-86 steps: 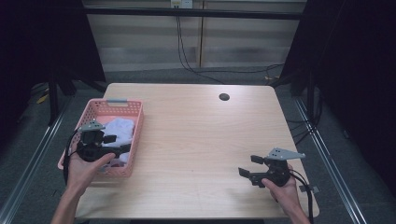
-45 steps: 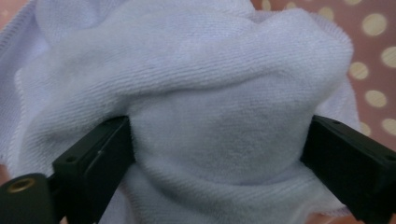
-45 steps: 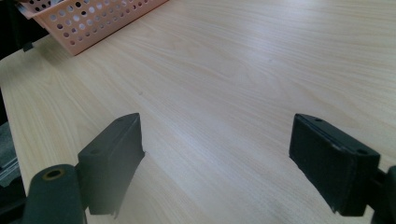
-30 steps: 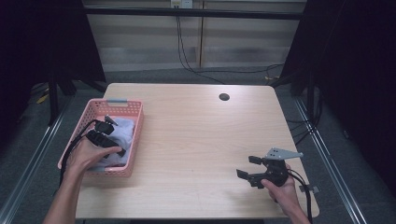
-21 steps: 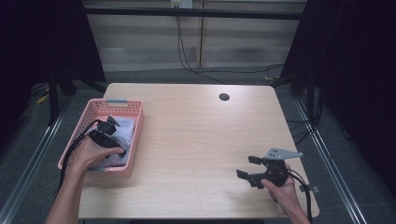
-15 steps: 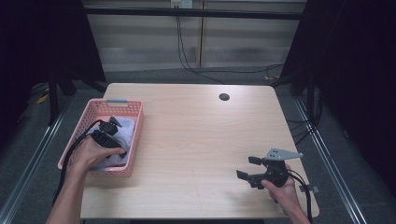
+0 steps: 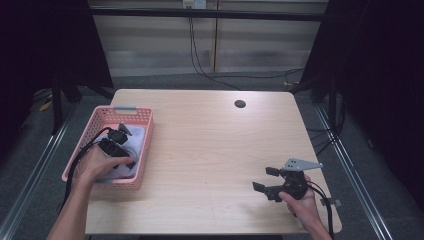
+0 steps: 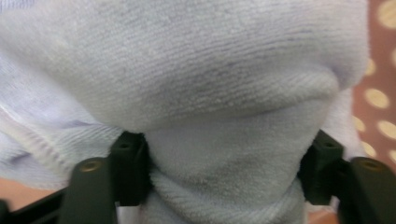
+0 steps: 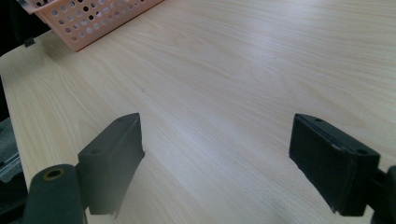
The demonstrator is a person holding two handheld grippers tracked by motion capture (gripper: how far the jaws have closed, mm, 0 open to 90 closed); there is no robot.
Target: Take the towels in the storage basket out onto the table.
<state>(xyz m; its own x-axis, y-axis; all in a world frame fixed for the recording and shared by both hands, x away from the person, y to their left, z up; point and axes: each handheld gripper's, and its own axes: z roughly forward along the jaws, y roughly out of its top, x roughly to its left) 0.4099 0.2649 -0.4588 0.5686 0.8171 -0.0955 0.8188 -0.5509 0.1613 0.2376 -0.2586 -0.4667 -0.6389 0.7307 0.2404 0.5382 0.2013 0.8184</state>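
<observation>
- Left gripper (image 7: 116, 145) is down inside the pink basket (image 7: 107, 117), near the table's left edge, with the hand laid over its body.
- Its jaws have just been closing. In the left gripper view a fold of pale towel (image 8: 210, 121) sits between them, bulging up and over both pads. The pads press into the cloth on each side, so the claw is clamped on the towel.
- In the high view the towel (image 7: 136, 140) lies in the basket, showing along its right-hand wall beside the gripper. The rest is hidden under the hand.
- A black cable (image 7: 80, 155) trails from the left gripper over the near side of the basket.
- Right gripper (image 7: 267, 180) sits low over the wooden table (image 7: 210, 150) at its near right corner, well apart from the basket, with its grey plate on top.
- Its jaws stand wide apart with nothing between them; the right gripper view has bare wood between the pads and a corner of the basket (image 9: 88, 18) far off at upper left.
- A small dark round hole (image 7: 240, 104) marks the table's far side.
</observation>
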